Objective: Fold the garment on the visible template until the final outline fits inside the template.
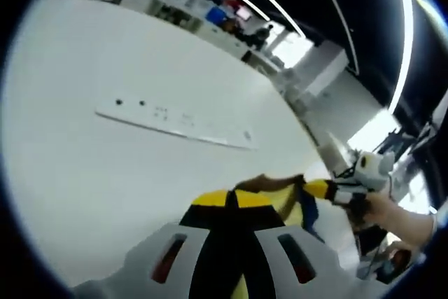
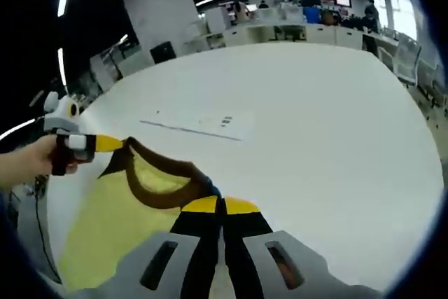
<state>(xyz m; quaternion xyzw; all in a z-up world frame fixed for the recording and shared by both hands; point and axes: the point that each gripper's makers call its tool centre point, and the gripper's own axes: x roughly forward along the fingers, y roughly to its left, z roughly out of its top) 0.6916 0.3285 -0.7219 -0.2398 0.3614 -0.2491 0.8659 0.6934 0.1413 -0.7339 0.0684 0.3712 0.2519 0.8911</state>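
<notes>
A yellow garment [image 2: 119, 215] with a dark brown collar [image 2: 157, 192] hangs stretched between both grippers above the white table [image 2: 315, 145]. My right gripper [image 2: 221, 205] is shut on its neckline at one side. My left gripper [image 2: 112, 143], held by a hand [image 2: 24, 162], pinches the other shoulder. In the left gripper view my left gripper [image 1: 234, 199] is shut on the garment's edge [image 1: 283, 197], and the right gripper [image 1: 329, 190] grips it from the right. The template, a flat white sheet [image 1: 175, 120] with small dark marks, lies further out on the table [image 2: 203, 125], bare.
The round white table's far edge [image 1: 210, 40] borders office desks and shelves [image 2: 294, 29]. Chairs [image 2: 406, 57] stand at the table's right side. A cable [image 2: 38, 243] hangs off the table's near left edge.
</notes>
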